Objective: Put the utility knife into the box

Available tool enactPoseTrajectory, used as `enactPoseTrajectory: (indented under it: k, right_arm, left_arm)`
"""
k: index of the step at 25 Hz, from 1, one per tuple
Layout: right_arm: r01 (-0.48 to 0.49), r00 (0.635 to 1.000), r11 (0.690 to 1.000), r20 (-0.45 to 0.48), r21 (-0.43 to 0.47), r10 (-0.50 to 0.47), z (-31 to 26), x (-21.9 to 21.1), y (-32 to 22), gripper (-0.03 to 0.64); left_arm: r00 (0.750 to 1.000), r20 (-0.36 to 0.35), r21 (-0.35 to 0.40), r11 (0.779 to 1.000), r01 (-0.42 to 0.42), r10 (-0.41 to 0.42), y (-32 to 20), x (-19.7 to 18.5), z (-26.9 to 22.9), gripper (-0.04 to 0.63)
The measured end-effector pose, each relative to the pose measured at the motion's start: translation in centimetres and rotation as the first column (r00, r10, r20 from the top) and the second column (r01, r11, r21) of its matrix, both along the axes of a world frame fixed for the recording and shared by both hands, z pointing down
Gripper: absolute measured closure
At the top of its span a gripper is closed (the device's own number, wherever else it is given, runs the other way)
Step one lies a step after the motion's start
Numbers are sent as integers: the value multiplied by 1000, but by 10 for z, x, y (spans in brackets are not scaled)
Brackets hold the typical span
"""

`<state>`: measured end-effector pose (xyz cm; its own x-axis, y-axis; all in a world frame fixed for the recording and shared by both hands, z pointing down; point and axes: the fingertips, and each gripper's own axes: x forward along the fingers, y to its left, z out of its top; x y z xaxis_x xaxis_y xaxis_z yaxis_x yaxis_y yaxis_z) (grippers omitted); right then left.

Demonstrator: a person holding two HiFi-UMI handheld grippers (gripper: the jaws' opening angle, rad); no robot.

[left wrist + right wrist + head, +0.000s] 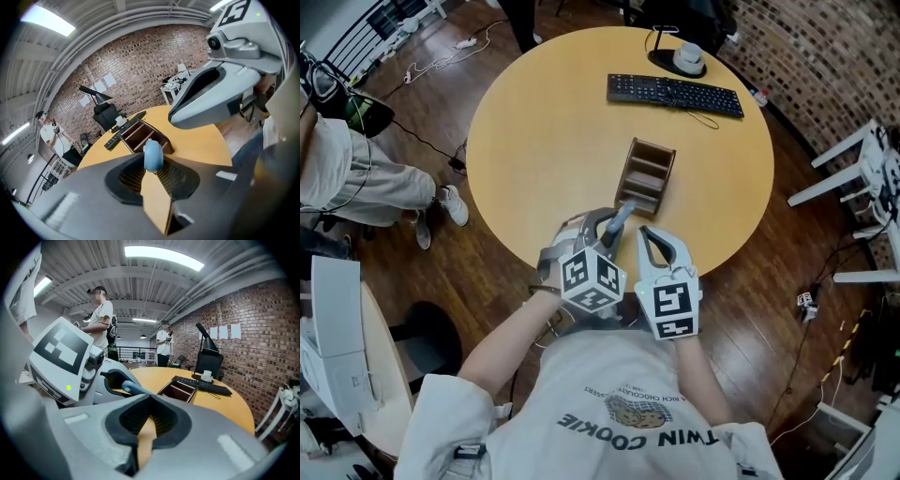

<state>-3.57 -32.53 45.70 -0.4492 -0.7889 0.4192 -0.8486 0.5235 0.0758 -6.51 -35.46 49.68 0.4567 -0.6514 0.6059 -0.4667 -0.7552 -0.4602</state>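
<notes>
Nearest, a white shirt point(609, 375), and just past it the round table point(544, 141), broad and mostly bare, with all the action at its near rim. Next in size, left gripper point(607, 232) and right gripper point(149, 399), side by side over that rim, marker cubes turned up toward the head. Left jaws clamped tight on the knife point(153, 154), gripped by its rear part with the blue-grey nose poking forward past the tips and aimed at the box point(645, 175), presumably so as to go in nose-first or be laid flat without any regrip. Right jaws pressed together on nothing, only table visible through the gap below the tips; probably parked as a spare, close enough to steady the box on demand. Keyboard point(675, 94) far across the table, well clear of the likely path. Box in mid-table, ahead of both grippers and well apart from the knife: brown, open-topped, split by dividers into several compartments, long side running away from the person, hence an easy line for a long thin tool. Knife not yet in the box, then; held off the table by the look of it, short of the target, at the carrying stage. Smallest, a cup point(687, 56) beyond the keyboard, of no concern here
</notes>
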Motion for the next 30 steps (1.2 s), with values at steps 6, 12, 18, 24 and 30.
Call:
enactPoseTrajectory:
  k: [6, 12, 18, 24, 30]
  right_arm:
    - [0, 1000, 1000, 1, -20, 0, 9, 11, -14, 615]
    - [-9, 1000, 999, 2, -31, 9, 13, 20, -21, 615]
    - [-17, 1000, 999, 8, -39, 18, 17, 25, -26, 615]
    - [-24, 1000, 998, 12, -49, 25, 21, 27, -28, 615]
    - [-36, 999, 998, 20, -56, 37, 23, 33, -32, 615]
  left_arm:
    - [987, 146, 7, 997, -70, 69, -21, 6, 18, 522]
    - [950, 275, -25, 988, -150, 151, -32, 10, 34, 522]
    - [903, 371, -44, 975, -217, 217, -38, 14, 45, 520]
    - [837, 471, -84, 959, -272, 278, -44, 14, 63, 520]
    - [806, 505, -115, 949, -293, 310, -48, 18, 67, 518]
